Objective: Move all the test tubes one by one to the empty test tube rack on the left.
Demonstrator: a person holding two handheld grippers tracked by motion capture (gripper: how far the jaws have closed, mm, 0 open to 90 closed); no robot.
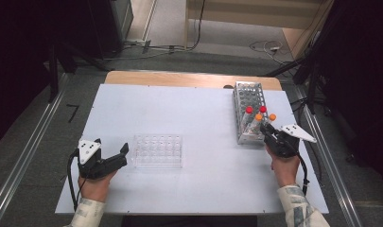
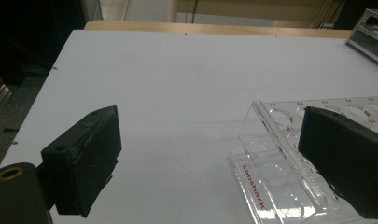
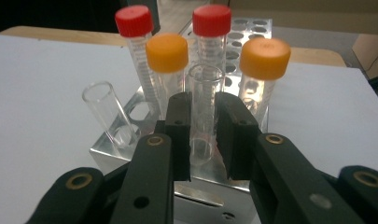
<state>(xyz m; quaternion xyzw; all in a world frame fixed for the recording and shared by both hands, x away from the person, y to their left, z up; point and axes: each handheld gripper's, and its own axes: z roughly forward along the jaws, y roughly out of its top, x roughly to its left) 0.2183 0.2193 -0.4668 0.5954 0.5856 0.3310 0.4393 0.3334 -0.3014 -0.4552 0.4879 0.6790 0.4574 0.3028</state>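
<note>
At lower centre of the right gripper view, the right gripper (image 3: 203,135) is seen clamped on an uncapped clear test tube (image 3: 204,100), its black jaws pressed against the glass on both sides; the tube stands upright in the front row of the metal tube rack (image 3: 130,149); a second uncapped tube (image 3: 106,112) leans in the hole to its left; behind them two red-capped tubes (image 3: 133,28) and two orange-capped tubes (image 3: 167,58) are seated. In the high view the rack (image 1: 249,99) is found at the right of the white table (image 1: 179,109), with the right gripper (image 1: 269,131) at its near end.

The step in hand is judged to be the gripping of the open tube for removal; the lift has not yet begun. A straight upward pull is called for next, so that the tube clears its hole without striking the capped tubes behind or tipping the leaning one.

The gripped tube is transparent, apparently empty, with an open rim; slippage on the smooth glass is to be guarded against.

At lower left of the high view the left gripper (image 1: 112,158) is held with jaws wide apart, nothing between them; it rests just beside the clear plastic well rack (image 1: 158,151), which is marked "Labshark" in red (image 2: 254,186).
</note>
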